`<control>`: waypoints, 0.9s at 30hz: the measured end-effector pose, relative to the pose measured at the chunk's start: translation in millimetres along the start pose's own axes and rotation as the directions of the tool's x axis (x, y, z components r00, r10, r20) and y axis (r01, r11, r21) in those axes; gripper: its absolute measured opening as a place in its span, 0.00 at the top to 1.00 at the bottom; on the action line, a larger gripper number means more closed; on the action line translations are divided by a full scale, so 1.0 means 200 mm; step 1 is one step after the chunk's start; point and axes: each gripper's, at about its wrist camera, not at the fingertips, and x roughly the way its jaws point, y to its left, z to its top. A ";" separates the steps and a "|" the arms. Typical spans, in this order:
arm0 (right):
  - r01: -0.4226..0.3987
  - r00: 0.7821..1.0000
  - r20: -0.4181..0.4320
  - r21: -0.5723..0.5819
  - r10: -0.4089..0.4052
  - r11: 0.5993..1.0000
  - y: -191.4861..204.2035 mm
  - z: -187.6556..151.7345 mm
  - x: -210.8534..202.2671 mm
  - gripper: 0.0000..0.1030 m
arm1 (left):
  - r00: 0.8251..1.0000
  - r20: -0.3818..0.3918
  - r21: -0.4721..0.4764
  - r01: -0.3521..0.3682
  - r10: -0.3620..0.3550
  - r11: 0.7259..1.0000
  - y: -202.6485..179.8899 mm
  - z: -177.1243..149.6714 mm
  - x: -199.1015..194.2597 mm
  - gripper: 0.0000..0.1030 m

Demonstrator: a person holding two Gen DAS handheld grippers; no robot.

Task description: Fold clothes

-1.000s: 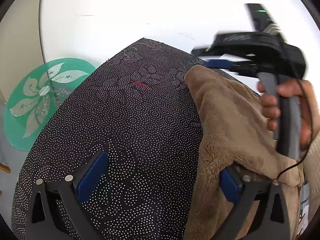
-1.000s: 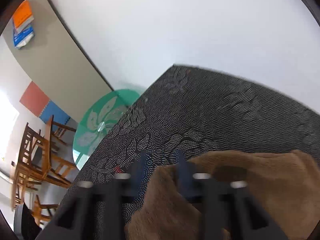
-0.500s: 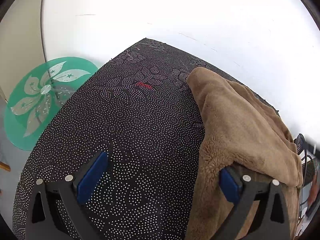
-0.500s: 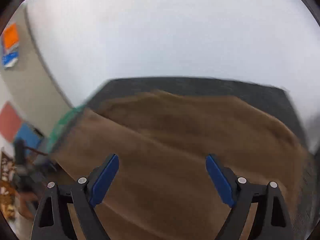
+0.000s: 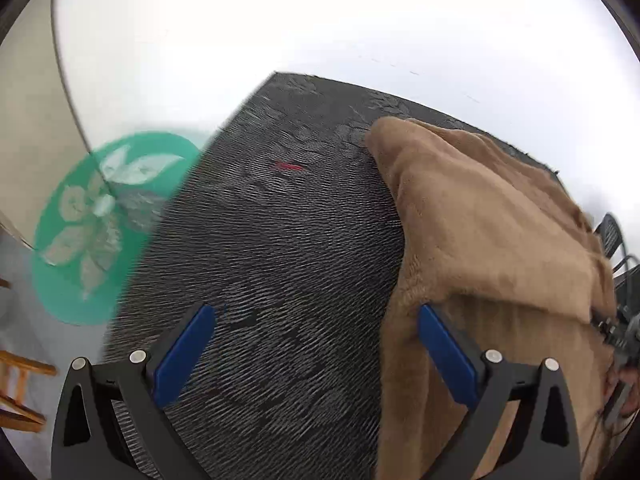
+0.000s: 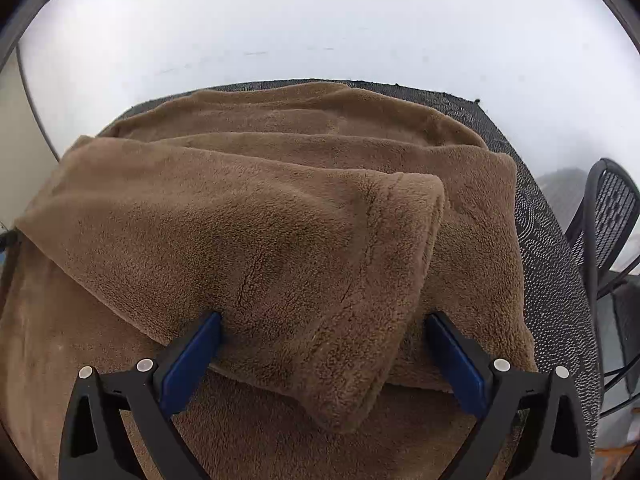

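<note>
A brown fleece garment (image 6: pixel 280 240) lies on a table with a black dotted cloth (image 5: pixel 272 260). One flap is folded over its middle, with a corner pointing toward me in the right wrist view. My right gripper (image 6: pixel 320 344) is open, its blue pads either side of that folded flap, low over it. My left gripper (image 5: pixel 312 340) is open over the bare cloth, with its right finger (image 5: pixel 444 348) at the garment's left edge (image 5: pixel 460 220). The right hand and its gripper show at the far right edge of the left wrist view (image 5: pixel 624 356).
A round green glass table (image 5: pixel 100 224) with a white flower pattern stands left of the table. A black mesh chair (image 6: pixel 608 216) stands at the right. Wooden chair parts (image 5: pixel 20 392) are low on the left. A white wall runs behind the table.
My right gripper opened, let go of the garment's far corner and swung back to face the whole garment. My left gripper drew back a little from the garment; its view is blurred.
</note>
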 end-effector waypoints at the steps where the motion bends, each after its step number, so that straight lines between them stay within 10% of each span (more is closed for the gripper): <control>1: -0.014 1.000 0.006 0.008 0.013 1.000 -0.01 0.00 0.00 0.01 | 1.000 0.009 0.002 -0.020 0.020 1.000 0.01 -0.02 -0.05 0.01; 8: -0.020 1.000 0.015 0.013 0.020 1.000 -0.03 0.00 -0.01 0.01 | 0.991 0.118 -0.101 0.071 -0.059 0.992 0.01 0.08 -0.22 0.01; 15: -0.094 0.995 0.050 0.066 0.091 0.993 -0.08 -0.01 -0.03 0.01 | 0.981 0.063 0.014 0.185 -0.185 0.983 -0.48 0.23 -0.04 0.01; 23: -0.209 0.975 0.109 0.142 0.194 0.968 -0.17 -0.03 -0.07 0.01 | 0.994 -0.100 -0.024 -0.046 0.043 0.999 -0.58 0.39 0.51 0.01; 27: -0.275 0.953 0.187 0.198 0.239 0.941 -0.23 -0.05 -0.12 0.01 | 0.990 -0.061 -0.030 -0.131 0.129 0.991 -0.47 0.37 0.58 0.01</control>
